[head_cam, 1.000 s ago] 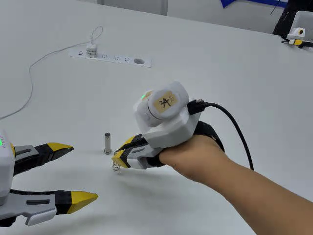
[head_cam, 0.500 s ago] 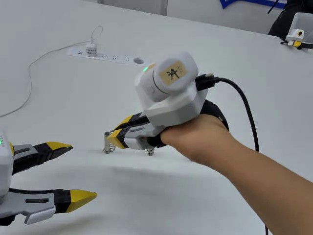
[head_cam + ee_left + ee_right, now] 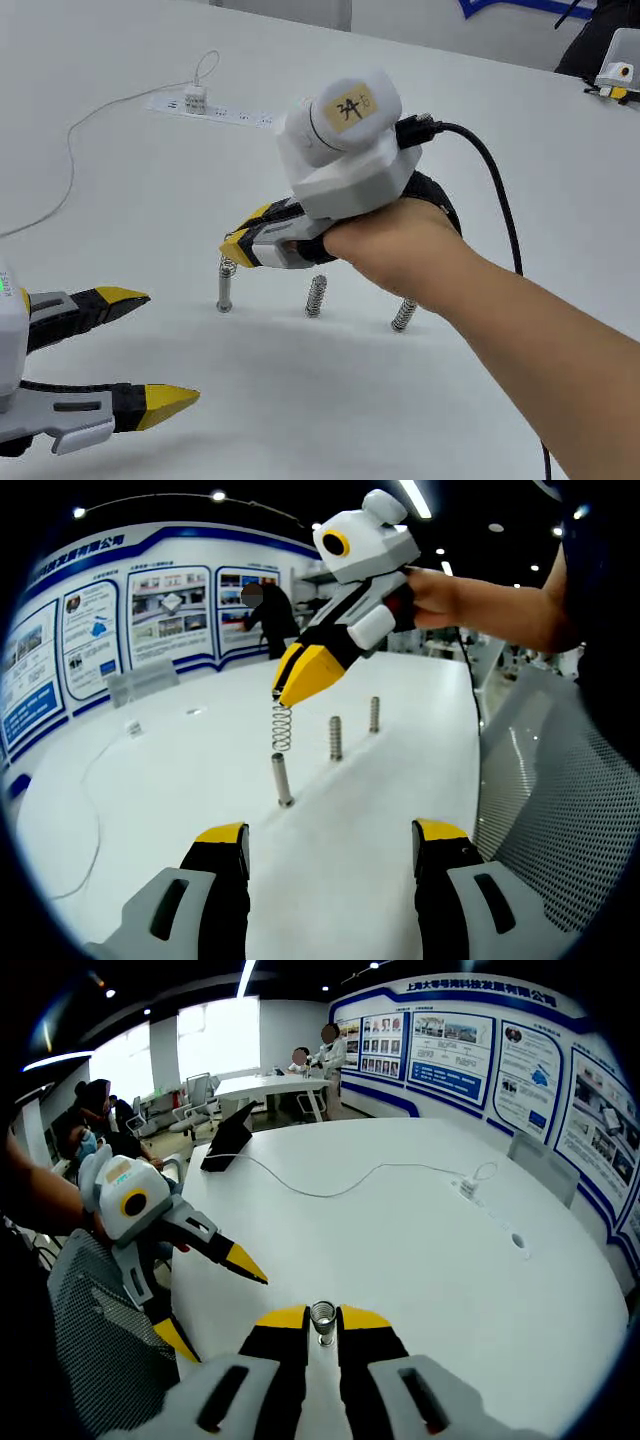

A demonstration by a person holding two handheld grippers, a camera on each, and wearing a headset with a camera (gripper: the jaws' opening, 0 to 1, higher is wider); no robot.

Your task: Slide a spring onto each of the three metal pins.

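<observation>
Holding a small coiled steel spring (image 3: 282, 727) by its top end, the right claw (image 3: 240, 250) hangs over the leftmost of three pins in a row. This is a short grey metal pin (image 3: 283, 780), bare, standing upright on the white table (image 3: 450, 130).

- Right claw: jaws nearly closed, pinching the upper coils only. The right gripper view looks straight down the spring's bore, which sits between the two yellow tips.
- The rest of the spring dangles free below the tips, roughly in line with the pin. Likely reason for the top grip: it leaves the lower mouth clear to pass over the pin's tip.
- The lowest coil is at the pin's top. Cannot tell whether it has started over it.
- Left claw (image 3: 150, 350): low at the near left of the table, well apart from the pins, jaws wide apart, nothing in them. It seems parked out of the way, since the pin stands unaided.
- Two other pins (image 3: 316, 295): to the right in the same row, each already wearing a spring along its length. So this looks like the last of the three.

The held spring is thin bright wire with open, even coils, hanging straight. It is slightly wider than the pin and not far off its length.
</observation>
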